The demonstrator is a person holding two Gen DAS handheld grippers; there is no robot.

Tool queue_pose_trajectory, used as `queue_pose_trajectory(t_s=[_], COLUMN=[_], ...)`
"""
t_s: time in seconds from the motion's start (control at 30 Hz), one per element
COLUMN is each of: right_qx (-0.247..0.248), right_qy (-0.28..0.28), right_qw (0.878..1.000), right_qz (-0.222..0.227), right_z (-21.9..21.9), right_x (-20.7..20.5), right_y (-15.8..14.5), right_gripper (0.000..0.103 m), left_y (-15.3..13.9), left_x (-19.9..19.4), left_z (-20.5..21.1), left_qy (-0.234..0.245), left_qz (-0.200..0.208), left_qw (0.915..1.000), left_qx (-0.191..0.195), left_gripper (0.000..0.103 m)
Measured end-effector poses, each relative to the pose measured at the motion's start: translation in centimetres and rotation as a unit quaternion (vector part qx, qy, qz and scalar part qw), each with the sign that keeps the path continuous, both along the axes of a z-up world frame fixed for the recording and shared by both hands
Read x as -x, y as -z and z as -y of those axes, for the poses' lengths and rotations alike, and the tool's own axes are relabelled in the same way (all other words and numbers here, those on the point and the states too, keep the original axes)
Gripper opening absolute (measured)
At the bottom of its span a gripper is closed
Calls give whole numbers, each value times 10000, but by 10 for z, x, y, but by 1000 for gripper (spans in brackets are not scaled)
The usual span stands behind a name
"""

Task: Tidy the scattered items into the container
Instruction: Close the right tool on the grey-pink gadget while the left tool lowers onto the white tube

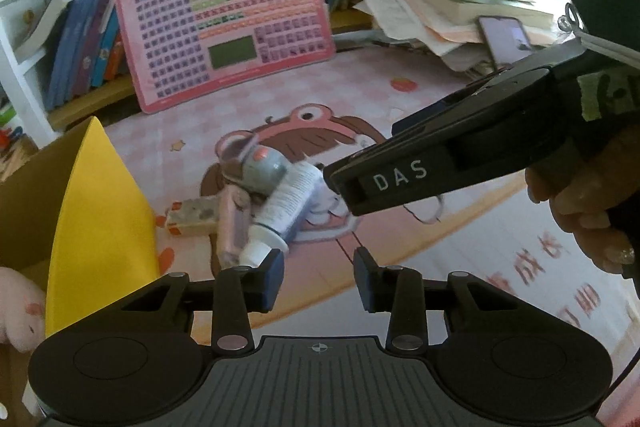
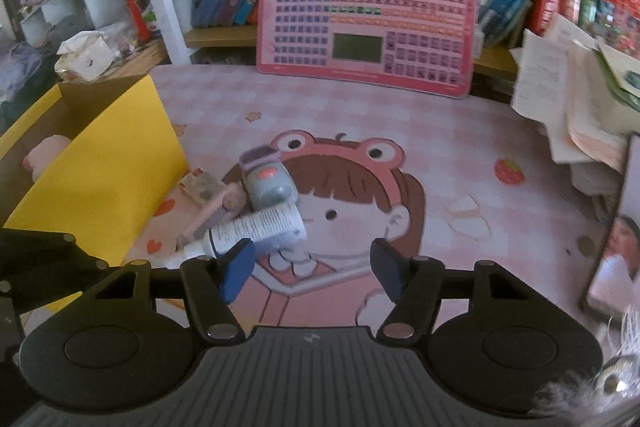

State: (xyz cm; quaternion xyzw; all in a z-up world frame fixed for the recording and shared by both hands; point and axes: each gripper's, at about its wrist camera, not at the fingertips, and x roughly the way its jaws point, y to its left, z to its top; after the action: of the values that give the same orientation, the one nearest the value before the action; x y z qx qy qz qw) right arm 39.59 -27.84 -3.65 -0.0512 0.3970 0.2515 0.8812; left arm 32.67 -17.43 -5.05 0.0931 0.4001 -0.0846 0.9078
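At the desk's left edge, a yellow box (image 2: 100, 163), open, a pink plush (image 2: 42, 153) inside. Just right of it a heap: small carton (image 2: 202, 189), pink case (image 2: 212, 217), grey toy (image 2: 266, 181), white tube (image 2: 256, 229), all touching. Left tongs (image 1: 319, 277) spread, empty, near the tube's cap. Right tongs (image 2: 312, 267) spread wider, empty. Toward the right edge, papers (image 2: 568, 99) and a phone (image 2: 616, 239).
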Motion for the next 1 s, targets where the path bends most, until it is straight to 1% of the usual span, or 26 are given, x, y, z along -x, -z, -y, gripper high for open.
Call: queue_pose_trajectory(t_s=[0.2,0.37,0.5,0.6,0.7,0.8,0.9,1.0], right_qx=[59,246,502,638,453,551,500,481], right_qy=[-514,-999,-1220,-1229,-1249,-1112,-914,-770], right_qw=[9987,9945,9909,9898,9898,9910,9928,9938], right_qz=[-40,-212,-268,-320,-523,-498,-591,-637], right_z=[-21,-47,-64,-71,-69,-59,-37,-22], right_x=[-38,-59,-68,-76,-82,-80,-82,-83], right_y=[6,17,25,30,33,31,32,33], right_gripper=[62,60,56,49,39,39,39,39], left_y=[10,18,22,24,26,25,25,27], left_x=[-26,-38,-45,-50,-51,-48,-46,-45], left_z=[8,10,7,4,0,-1,1,3], left_qy=[-354,-433,-485,-495,-434,-318,-176,-86], left_qz=[1,33,40,17,11,7,-7,-3], left_qw=[9993,9986,9982,9981,9985,9992,9997,9996], left_qx=[-127,-310,-365,-352,-337,-246,-170,-265], left_gripper=[37,37,37,37,37,35,36,36])
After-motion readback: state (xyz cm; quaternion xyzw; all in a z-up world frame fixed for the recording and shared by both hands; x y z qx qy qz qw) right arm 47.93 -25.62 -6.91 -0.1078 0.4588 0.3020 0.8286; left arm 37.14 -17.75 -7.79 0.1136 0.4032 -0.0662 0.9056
